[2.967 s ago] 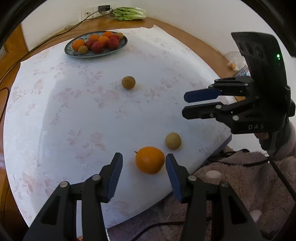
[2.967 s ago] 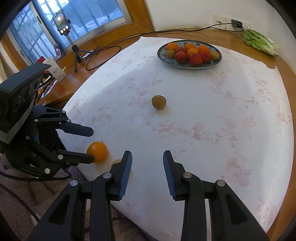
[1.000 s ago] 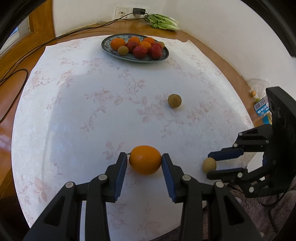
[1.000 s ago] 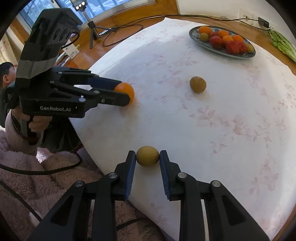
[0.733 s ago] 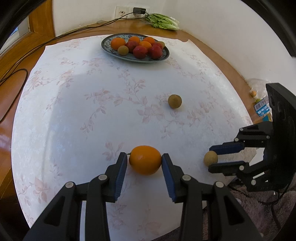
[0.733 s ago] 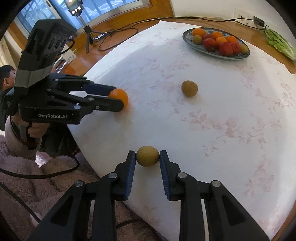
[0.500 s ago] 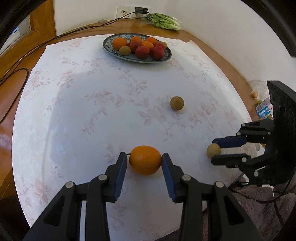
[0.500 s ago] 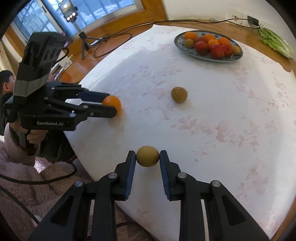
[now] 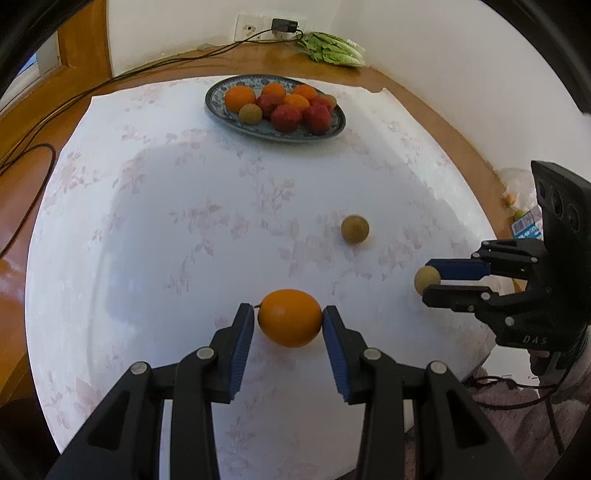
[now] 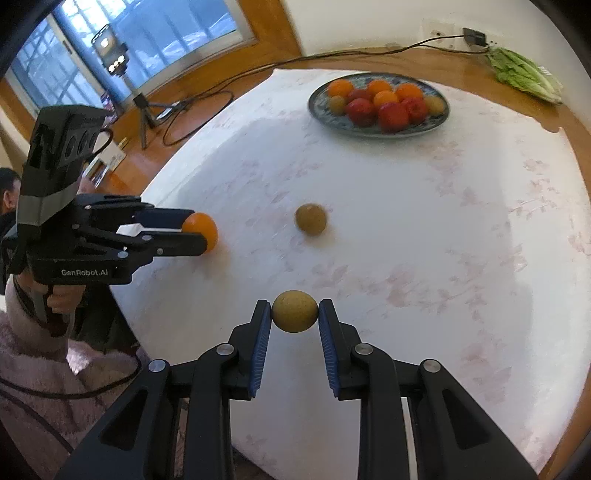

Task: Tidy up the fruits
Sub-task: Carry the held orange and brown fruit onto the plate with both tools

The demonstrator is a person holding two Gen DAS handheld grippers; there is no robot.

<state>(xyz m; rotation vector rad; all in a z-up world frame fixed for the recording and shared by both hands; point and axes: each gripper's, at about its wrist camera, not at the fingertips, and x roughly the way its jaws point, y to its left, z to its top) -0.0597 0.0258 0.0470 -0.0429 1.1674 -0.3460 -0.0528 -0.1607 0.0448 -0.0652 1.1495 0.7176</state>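
My left gripper [image 9: 289, 320] is shut on an orange [image 9: 289, 317] and holds it above the white tablecloth; it also shows in the right wrist view [image 10: 201, 230]. My right gripper [image 10: 294, 314] is shut on a small tan-green round fruit [image 10: 294, 311], seen at the right in the left wrist view [image 9: 426, 279]. A second tan-green fruit [image 9: 354, 229] lies loose on the cloth, also in the right wrist view [image 10: 310, 219]. A blue patterned plate [image 9: 236, 120] at the far side holds oranges, red fruits and small tan ones.
A round wooden table carries the white floral cloth [image 9: 166, 221]. Leafy greens [image 9: 332, 51] and a plugged-in cable [image 9: 280, 25] lie by the back wall. A tripod with a camera [image 10: 110, 55] stands by the window. Pink fuzzy fabric [image 10: 44, 362] lies at the near table edge.
Both grippers closed on their fruits, lifted them and have moved forward over the table toward the plate. The loose fruit on the cloth has not moved.
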